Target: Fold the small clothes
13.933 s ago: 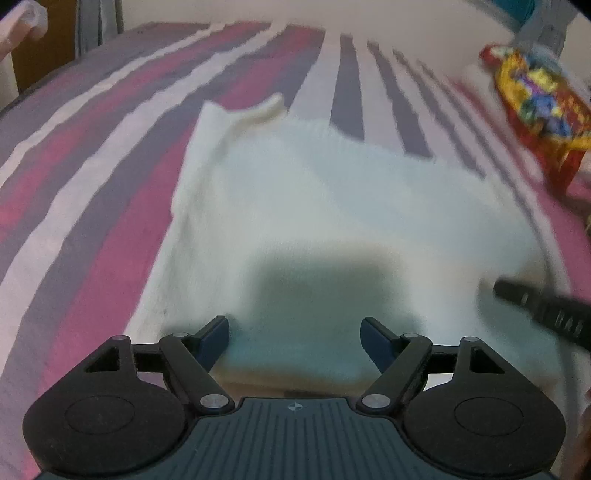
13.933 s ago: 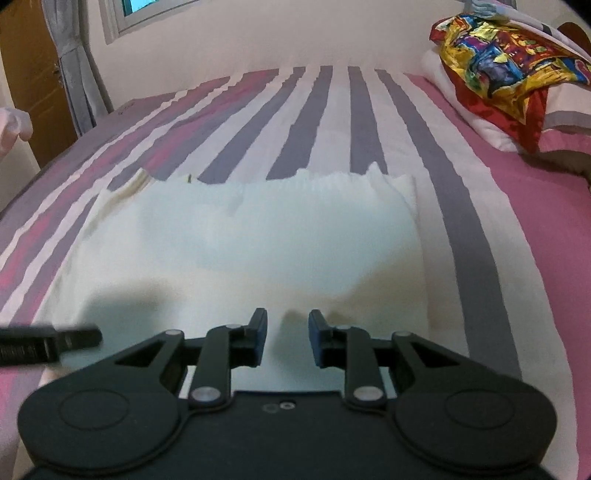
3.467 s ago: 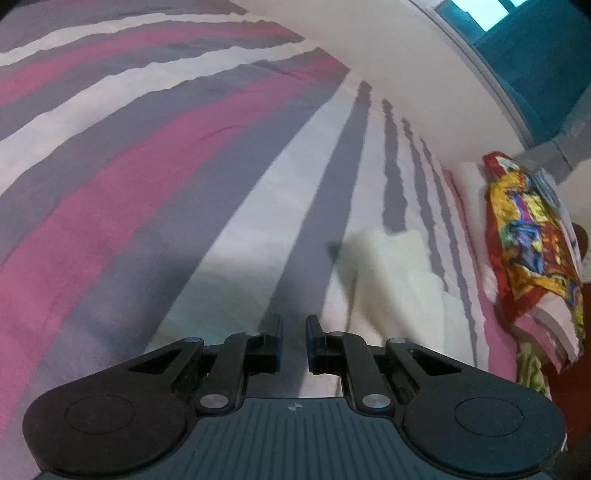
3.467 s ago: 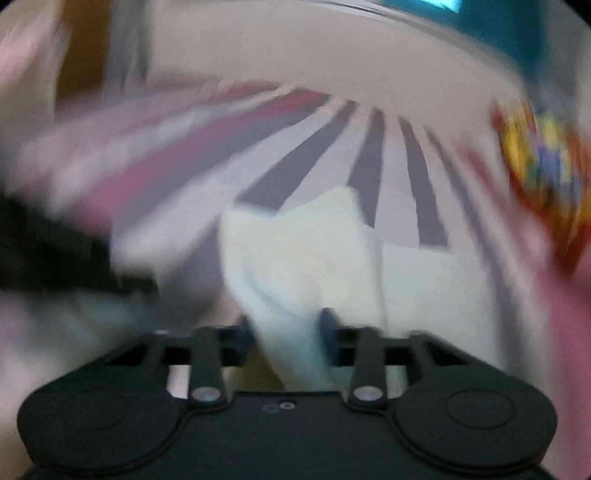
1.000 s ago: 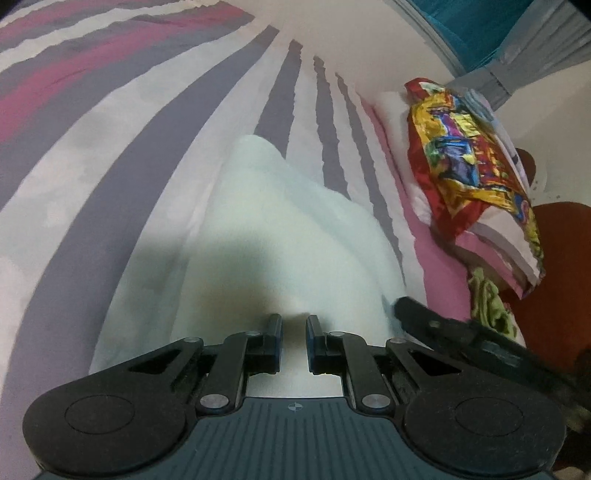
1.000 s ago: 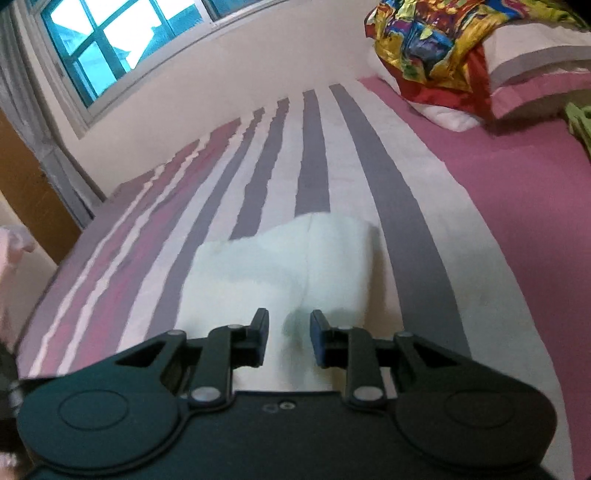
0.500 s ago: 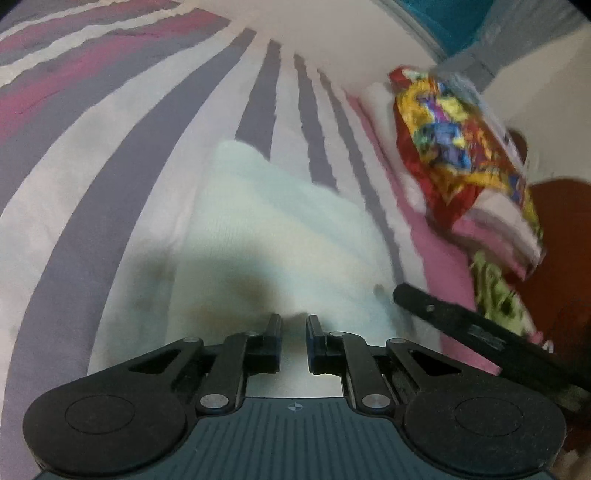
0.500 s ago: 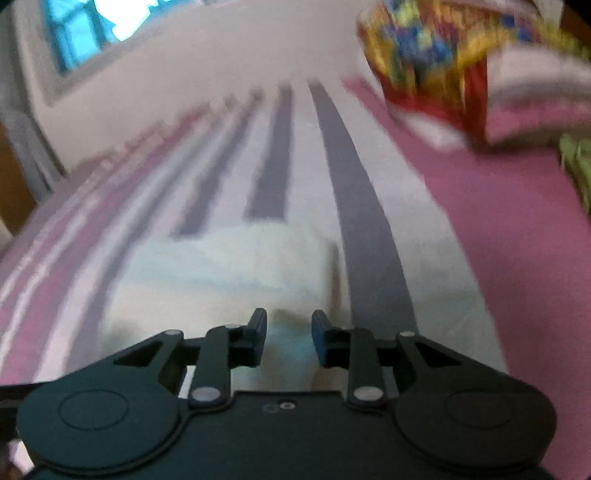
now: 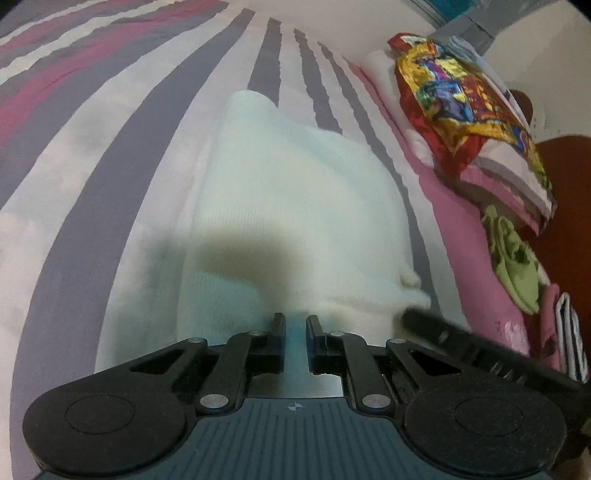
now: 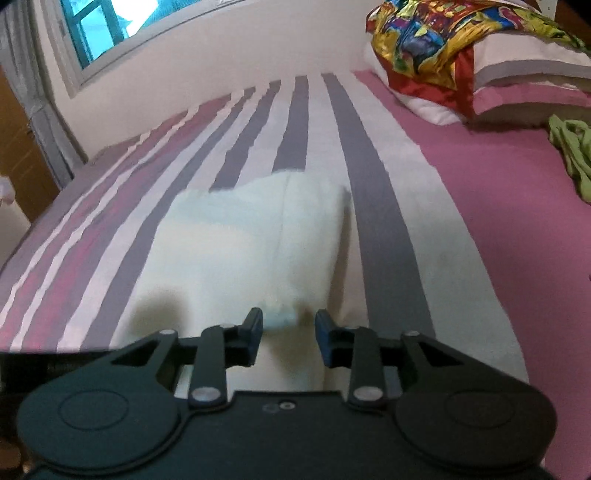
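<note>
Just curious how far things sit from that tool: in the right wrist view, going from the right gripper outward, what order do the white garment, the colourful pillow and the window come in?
1. White garment: right in front of the right gripper, on the striped bed.
2. Colourful pillow: farther, upper right, at the bed's head.
3. Window: farthest, upper left, in the wall.

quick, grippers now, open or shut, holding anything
left gripper: shut, narrow gap, over the white cloth, grip unclear
right gripper: open, jaws just widened, cloth below, not pinched
</note>
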`<act>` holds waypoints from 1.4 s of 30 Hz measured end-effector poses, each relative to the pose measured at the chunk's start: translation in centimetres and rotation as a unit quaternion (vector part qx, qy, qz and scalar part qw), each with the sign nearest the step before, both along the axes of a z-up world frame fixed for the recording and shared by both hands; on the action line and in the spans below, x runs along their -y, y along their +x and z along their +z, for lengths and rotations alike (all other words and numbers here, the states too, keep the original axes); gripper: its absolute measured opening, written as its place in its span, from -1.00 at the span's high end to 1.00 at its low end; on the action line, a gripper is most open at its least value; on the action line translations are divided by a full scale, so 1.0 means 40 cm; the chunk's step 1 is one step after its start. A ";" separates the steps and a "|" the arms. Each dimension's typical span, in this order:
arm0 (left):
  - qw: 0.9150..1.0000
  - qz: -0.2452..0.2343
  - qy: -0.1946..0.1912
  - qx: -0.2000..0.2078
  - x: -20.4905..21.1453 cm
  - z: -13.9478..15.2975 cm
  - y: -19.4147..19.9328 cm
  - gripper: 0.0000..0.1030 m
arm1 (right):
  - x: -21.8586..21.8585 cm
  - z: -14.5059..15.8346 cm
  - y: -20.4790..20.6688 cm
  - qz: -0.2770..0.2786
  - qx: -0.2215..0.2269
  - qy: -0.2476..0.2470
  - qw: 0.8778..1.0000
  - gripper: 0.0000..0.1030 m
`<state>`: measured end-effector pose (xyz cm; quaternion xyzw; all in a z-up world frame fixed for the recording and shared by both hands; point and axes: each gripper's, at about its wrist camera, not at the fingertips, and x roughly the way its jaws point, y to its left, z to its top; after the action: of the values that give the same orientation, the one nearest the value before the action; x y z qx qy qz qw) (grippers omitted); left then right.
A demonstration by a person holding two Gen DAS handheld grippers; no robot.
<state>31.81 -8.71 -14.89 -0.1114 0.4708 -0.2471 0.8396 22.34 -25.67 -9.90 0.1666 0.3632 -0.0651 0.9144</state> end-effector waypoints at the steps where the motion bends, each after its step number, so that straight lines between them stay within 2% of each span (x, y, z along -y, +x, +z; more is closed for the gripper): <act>1: 1.000 -0.002 0.005 0.003 0.000 0.000 -0.008 0.78 | -0.003 -0.010 -0.007 0.004 -0.010 -0.002 1.000 0.40; 4: 1.000 -0.007 0.021 0.009 0.004 0.008 -0.025 0.78 | -0.013 -0.062 -0.013 0.006 -0.055 -0.006 0.998 0.38; 12: 0.997 -0.022 0.071 0.035 0.022 0.052 -0.065 0.78 | -0.017 -0.028 -0.059 -0.007 -0.048 0.026 0.998 0.32; 17: 0.992 -0.032 0.102 0.066 0.027 0.087 -0.091 0.77 | -0.002 -0.018 -0.082 -0.022 -0.044 0.049 0.998 0.25; 19: 0.991 -0.031 0.105 0.074 0.025 0.100 -0.093 0.54 | 0.001 -0.011 -0.086 -0.022 -0.040 0.052 0.998 -0.01; 21: 0.990 -0.020 0.111 0.089 0.018 0.116 -0.094 -0.47 | -0.003 0.000 -0.088 -0.022 -0.033 0.050 0.998 -0.01; 22: 0.988 -0.011 0.116 0.106 0.015 0.127 -0.098 -0.57 | -0.005 0.005 -0.086 -0.021 -0.031 0.047 0.998 -0.02; 24: 0.983 -0.014 0.126 0.136 0.017 0.145 -0.102 -0.59 | -0.006 0.012 -0.081 -0.021 -0.029 0.047 0.998 -0.07; 26: 0.981 -0.025 0.131 0.143 0.020 0.158 -0.094 -0.59 | -0.005 0.019 -0.074 -0.020 -0.026 0.047 0.998 -0.16; 30: 0.987 -0.009 0.105 0.120 -0.012 0.158 -0.048 -0.59 | -0.001 0.030 -0.055 -0.020 -0.020 0.040 0.999 -0.24; 34: 0.995 0.024 0.065 0.071 -0.057 0.115 0.014 -0.59 | 0.030 0.024 -0.028 -0.031 -0.016 0.059 0.998 -0.32; 39: 0.997 0.068 0.014 0.027 -0.099 0.060 0.084 -0.59 | 0.068 0.000 0.025 -0.039 -0.020 0.093 0.995 -0.43; 42: 0.998 0.068 -0.011 0.014 -0.101 0.030 0.119 -0.59 | 0.087 -0.024 0.066 -0.045 -0.030 0.105 0.993 -0.48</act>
<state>36.57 -4.65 -13.68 -0.1490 0.4474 -0.1968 0.8596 24.97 -29.16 -10.87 0.2755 0.3877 -0.0728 0.8766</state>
